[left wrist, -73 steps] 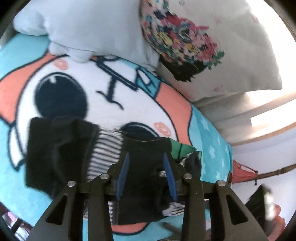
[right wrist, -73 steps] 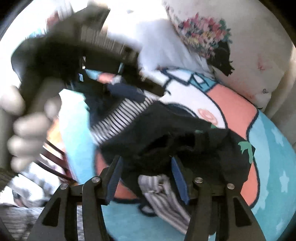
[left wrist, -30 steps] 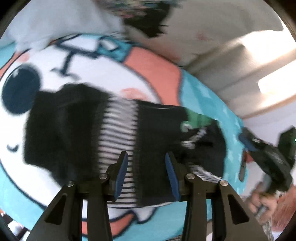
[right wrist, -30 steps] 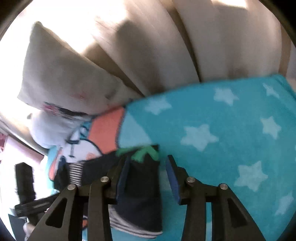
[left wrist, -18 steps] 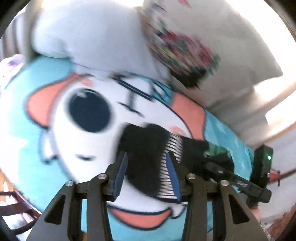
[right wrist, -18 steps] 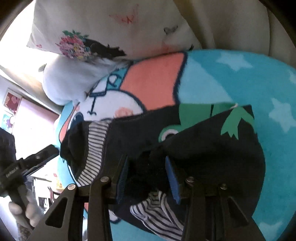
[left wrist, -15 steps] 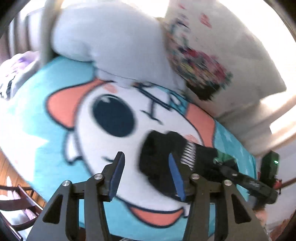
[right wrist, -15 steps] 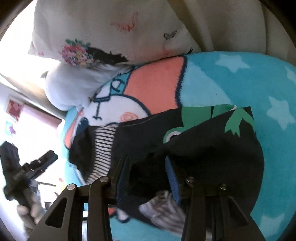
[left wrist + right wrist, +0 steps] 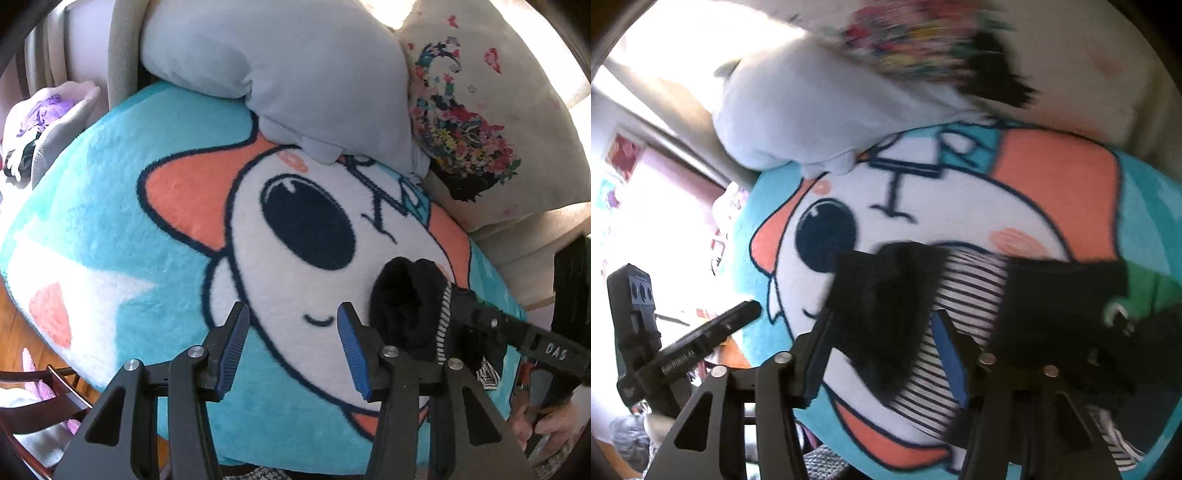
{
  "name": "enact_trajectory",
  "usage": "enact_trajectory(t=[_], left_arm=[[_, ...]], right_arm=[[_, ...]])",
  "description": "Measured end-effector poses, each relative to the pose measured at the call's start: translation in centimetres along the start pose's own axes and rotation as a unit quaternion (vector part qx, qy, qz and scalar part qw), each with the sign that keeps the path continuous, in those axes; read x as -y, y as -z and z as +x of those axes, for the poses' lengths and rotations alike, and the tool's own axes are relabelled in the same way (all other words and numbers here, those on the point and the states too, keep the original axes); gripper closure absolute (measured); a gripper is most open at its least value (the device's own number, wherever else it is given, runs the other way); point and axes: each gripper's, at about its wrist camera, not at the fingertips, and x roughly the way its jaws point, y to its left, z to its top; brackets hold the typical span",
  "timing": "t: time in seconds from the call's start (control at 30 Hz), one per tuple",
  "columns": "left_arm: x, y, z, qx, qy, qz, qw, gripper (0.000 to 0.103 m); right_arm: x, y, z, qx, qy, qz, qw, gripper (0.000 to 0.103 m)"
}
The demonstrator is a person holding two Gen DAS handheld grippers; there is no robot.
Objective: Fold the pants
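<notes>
A: Black cloth with a striped band, that is the pants [image 9: 964, 317], lying in a folded bundle on the blanket [image 9: 122, 206], which is teal fleece with a white and orange cartoon face.

B: Where do they sit from the left tongs [image 9: 291, 345]?

A: Ahead and off to their right side, apart from them. From the left wrist view only the dark end and a sliver of stripes show [image 9: 410, 302]. The left tongs stand wide open over bare blanket, blue pads parted, nothing between them.

B: And the right tongs [image 9: 882, 354]?

A: Low over the bundle. Their fingers stand wide apart, and the black end of the pants lies between them. The right-hand blue pad [image 9: 947, 350] is over the striped band; the left-hand finger is at the edge of the black cloth. Picture is blurred, so I cannot tell whether the pads touch the fabric. No grip on it is visible.

B: Anything further out?

A: Beyond both tongs, at the far edge of the blanket, a pale grey pillow [image 9: 295, 77] and beside it, to the right, a cream pillow [image 9: 517, 96] with a bright flower print. A green frog patch [image 9: 1145, 291] shows on the pants toward the right of the right tongs. Left of the right tongs, the other tool is in view, held out over the blanket's edge.
</notes>
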Motion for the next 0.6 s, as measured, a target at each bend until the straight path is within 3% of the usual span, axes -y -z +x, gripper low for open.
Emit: enact_trajectory(t=[0.1, 0.2, 0.33, 0.4, 0.47, 0.53, 0.6], left_arm=[[-1.2, -0.3, 0.4, -0.006, 0.005, -0.004, 1.0000, 0.055], [-2.1, -0.3, 0.7, -0.012, 0.014, -0.003, 0.9998, 0.055], [-2.4, 0.1, 0.9, -0.021, 0.022, 0.008, 0.9995, 0.055], [-2.3, 0.4, 1.3, -0.031, 0.026, 0.012, 0.9991, 0.055], [-1.9, 0.8, 1.6, -0.040, 0.033, 0.020, 0.9985, 0.055], [-1.3, 0.9, 1.9, -0.045, 0.046, 0.028, 0.9976, 0.055], [-0.4, 1.1, 2.0, -0.047, 0.065, 0.039, 0.9960, 0.055]], right_arm=[[-3.3, -1.4, 2.5, -0.035, 0.034, -0.030, 0.998, 0.023], [-5.0, -2.3, 6.5, -0.075, 0.089, -0.052, 0.992, 0.023], [-4.6, -2.4, 9.2, -0.076, 0.183, -0.051, 0.979, 0.023], [-4.5, -2.0, 10.2, -0.082, 0.208, -0.059, 0.973, 0.024], [-4.6, -1.6, 10.4, -0.075, 0.223, -0.075, 0.969, 0.035], [-4.3, -1.6, 9.6, -0.065, 0.226, -0.071, 0.969, 0.064], [-3.4, -1.7, 8.4, -0.060, 0.203, -0.048, 0.976, 0.073]])
